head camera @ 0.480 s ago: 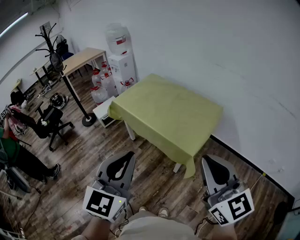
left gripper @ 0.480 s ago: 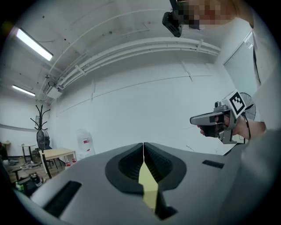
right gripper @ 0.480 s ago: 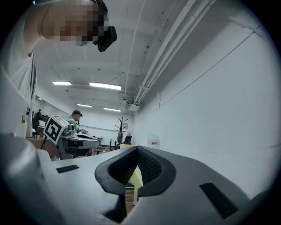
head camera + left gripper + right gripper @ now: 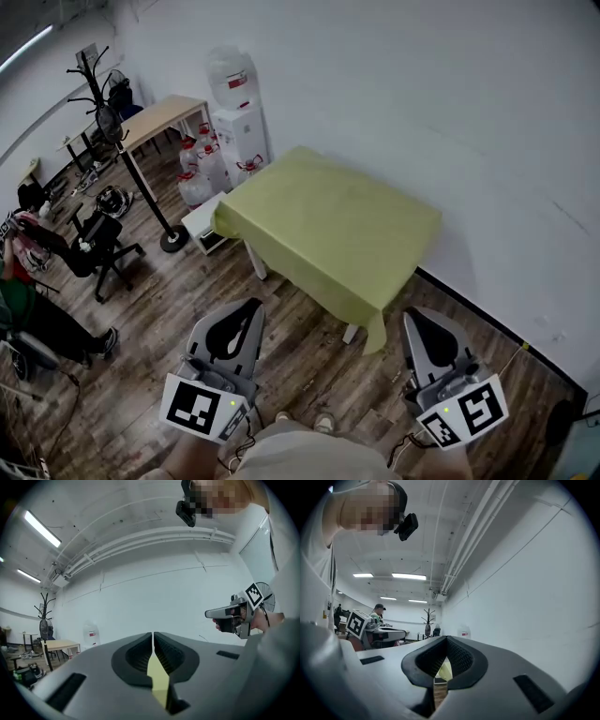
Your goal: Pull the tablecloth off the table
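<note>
Clad in pale beige clothing (image 4: 300,457), equipped with matte grey handheld tools.
Wedge-shaped grey left gripper (image 4: 246,317) and right gripper (image 4: 419,326), black ribbed pads (image 4: 140,654), white cubes (image 4: 199,405) bearing black square markers, tiny green lights (image 4: 232,403).

I see a white wall (image 4: 422,94), wood-plank floor (image 4: 169,300), a black coat stand (image 4: 131,159), a water dispenser (image 4: 242,127) beside a wooden desk (image 4: 164,117), a black office chair (image 4: 98,242), strip lights (image 4: 42,528) overhead

Head view looks down; gripper views face tablecloth (image 4: 333,230).
</note>
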